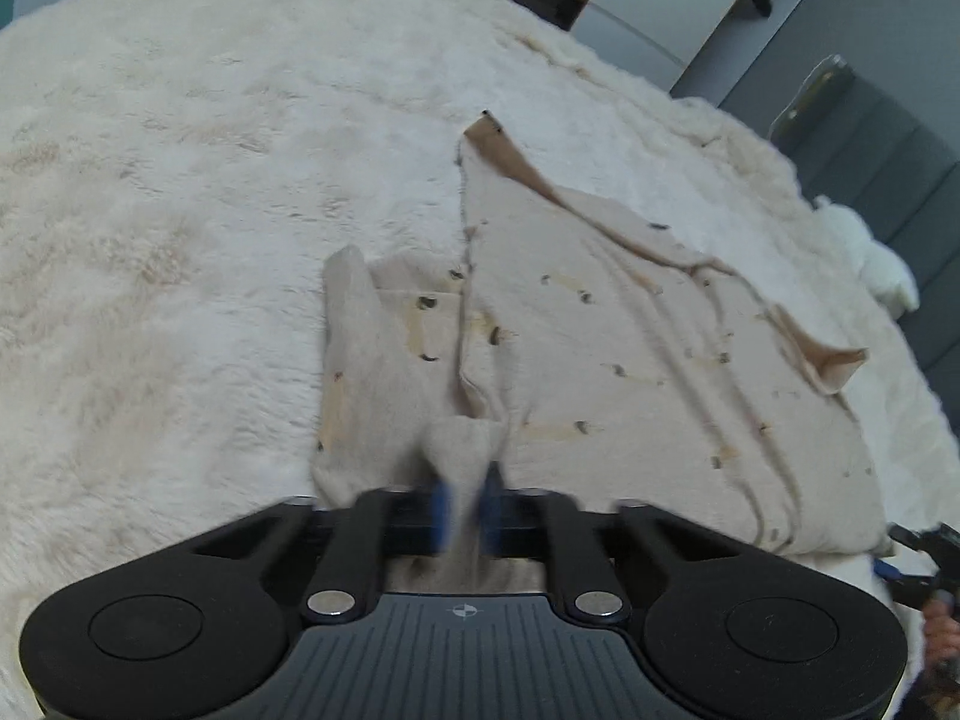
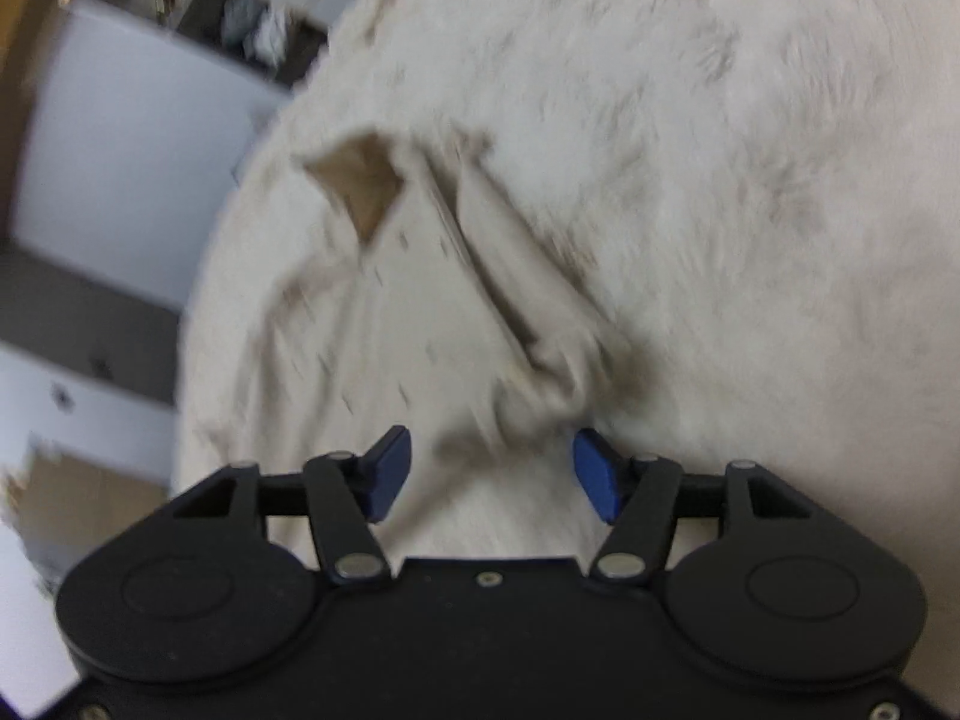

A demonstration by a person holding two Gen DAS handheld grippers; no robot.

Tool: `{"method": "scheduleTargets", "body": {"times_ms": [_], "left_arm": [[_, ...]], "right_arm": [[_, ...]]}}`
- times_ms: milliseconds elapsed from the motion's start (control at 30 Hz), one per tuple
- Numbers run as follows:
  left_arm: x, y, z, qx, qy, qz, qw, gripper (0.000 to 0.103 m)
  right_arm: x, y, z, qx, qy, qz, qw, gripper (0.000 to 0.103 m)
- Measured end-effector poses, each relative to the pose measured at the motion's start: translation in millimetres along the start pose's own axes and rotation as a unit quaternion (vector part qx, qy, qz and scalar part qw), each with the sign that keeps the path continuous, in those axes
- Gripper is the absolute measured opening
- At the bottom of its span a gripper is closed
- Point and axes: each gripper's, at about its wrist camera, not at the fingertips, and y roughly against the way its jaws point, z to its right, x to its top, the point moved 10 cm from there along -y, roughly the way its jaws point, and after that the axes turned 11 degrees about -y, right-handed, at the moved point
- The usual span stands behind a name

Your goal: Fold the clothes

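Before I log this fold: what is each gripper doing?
Left gripper: shut on the beige garment.
Right gripper: open, garment edge between the pads, not pinched.

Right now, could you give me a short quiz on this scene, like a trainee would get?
1. True or false: the left gripper is shut on the garment.
2. What lies under the garment? A) fluffy blanket B) wooden table C) tiled floor
3. Do the right gripper's pads press the cloth?

Key: 1 true. 2 A. 3 No; they stand apart, with cloth between them.
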Motion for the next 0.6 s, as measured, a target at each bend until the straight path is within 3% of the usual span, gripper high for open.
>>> {"method": "scheduleTargets", "body": {"times_ms": [33,67,133,200,267,333,367,433,467,600], "left_arm": [[1,11,-4,0.0,0.011,0.011,0.9999,0.003],[3,23,-9,0.0,0.022,0.024,0.9995,0.003],[3,53,-17,0.002,0.04,0.058,0.9975,0.003],[-16,52,-14,-0.003,0.027,0.023,0.9994,0.005],[-37,43,-22,0.031,0.026,-0.023,0.9989,0.004],[-46,52,-33,0.032,0.072,-0.004,0.9969,0.005],[-50,60,-40,0.035,0.109,0.008,0.9934,0.007],[-60,73,-45,0.053,0.131,0.005,0.9899,0.008],[-65,78,-46,0.056,0.139,0.0,0.9887,0.015],[-74,85,-25,0.004,0.149,-0.02,0.9886,0.044]], "right_arm": [[5,0,-2,0.01,-0.013,0.014,1.0,0.006],[13,4,-5,0.022,-0.023,0.031,0.999,0.004],[23,23,-18,0.054,-0.025,0.071,0.996,0.003],[23,35,-26,0.062,-0.007,0.093,0.994,0.003],[19,28,-15,0.027,0.001,0.087,0.996,0.005],[16,21,2,-0.01,-0.008,0.081,0.997,0.008],[17,24,11,-0.008,-0.03,0.087,0.996,0.009],[19,30,18,-0.007,-0.033,0.105,0.994,0.012],[21,36,23,-0.023,-0.027,0.121,0.992,0.013],[29,61,40,-0.037,-0.032,0.164,0.985,0.014]]}}
